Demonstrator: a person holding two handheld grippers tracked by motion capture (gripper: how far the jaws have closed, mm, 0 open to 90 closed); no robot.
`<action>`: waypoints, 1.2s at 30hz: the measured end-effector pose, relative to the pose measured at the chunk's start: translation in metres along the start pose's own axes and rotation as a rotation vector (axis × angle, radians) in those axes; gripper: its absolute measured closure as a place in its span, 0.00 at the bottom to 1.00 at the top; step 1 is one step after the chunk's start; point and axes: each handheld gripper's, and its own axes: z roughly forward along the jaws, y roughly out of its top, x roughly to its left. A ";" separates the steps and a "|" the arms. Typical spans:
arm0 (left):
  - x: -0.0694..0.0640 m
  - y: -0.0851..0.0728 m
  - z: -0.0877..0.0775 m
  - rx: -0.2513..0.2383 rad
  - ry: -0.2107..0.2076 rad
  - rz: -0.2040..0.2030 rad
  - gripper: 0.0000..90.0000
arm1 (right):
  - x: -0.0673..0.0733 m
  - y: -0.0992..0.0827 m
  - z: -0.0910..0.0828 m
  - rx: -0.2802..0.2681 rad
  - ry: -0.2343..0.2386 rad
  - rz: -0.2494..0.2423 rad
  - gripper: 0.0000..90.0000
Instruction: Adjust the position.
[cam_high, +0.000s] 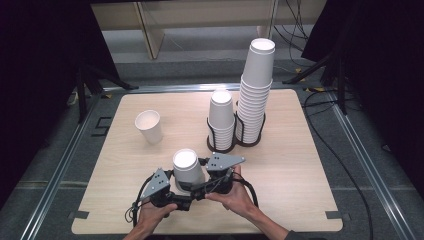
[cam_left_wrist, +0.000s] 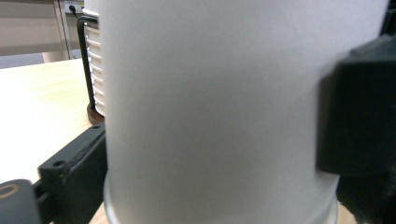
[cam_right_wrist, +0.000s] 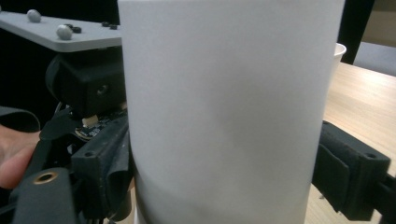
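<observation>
- Upturned white paper cup (cam_high: 187, 168) stands mouth-down on the pale wooden desk (cam_high: 295, 165), low and centre in the high view, with a gripper on either side of it.
- In the high view the left gripper (cam_high: 172, 181) comes at the cup from the lower left, held by a hand (cam_high: 152, 216) entering at the bottom edge.
- In the left gripper view the cup's wall (cam_left_wrist: 210, 112) sits between that gripper's two black jaws; the jaws flank it closely at left and right, and whether the pads press on it cannot be told.
- The right gripper (cam_high: 210, 175) meets the cup from the right in the high view, its grey three-cornered plate (cam_high: 225, 161) just beside the cup's upturned base, the person's other hand (cam_high: 235, 197) wrapped around its body.
- In the right gripper view the cup (cam_right_wrist: 229, 112) stands between the jaws, both of them hard against its sides; the grip looks closed on the cup.
- A black wire holder (cam_high: 235, 142) sits above centre in the high view, carrying a short stack of cups (cam_high: 221, 120) and, to its right, a tall stack of cups (cam_high: 256, 90) that rises towards the top of the frame.
- A single upright cup (cam_high: 149, 126) stands alone at upper left of the desk, well apart from the grippers.
- Dark cloth hangs at both sides of the room, and cables trail across the grey floor at right.
</observation>
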 end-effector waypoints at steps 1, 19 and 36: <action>0.000 0.000 0.000 0.000 0.000 0.000 0.05 | -0.001 0.000 0.000 -0.001 -0.002 -0.008 0.16; 0.002 0.001 -0.007 0.146 0.015 0.222 0.15 | -0.005 0.019 -0.017 0.038 0.023 -0.042 0.17; 0.001 0.002 -0.010 0.331 -0.009 0.351 0.17 | -0.011 0.030 -0.031 0.224 0.079 -0.079 0.17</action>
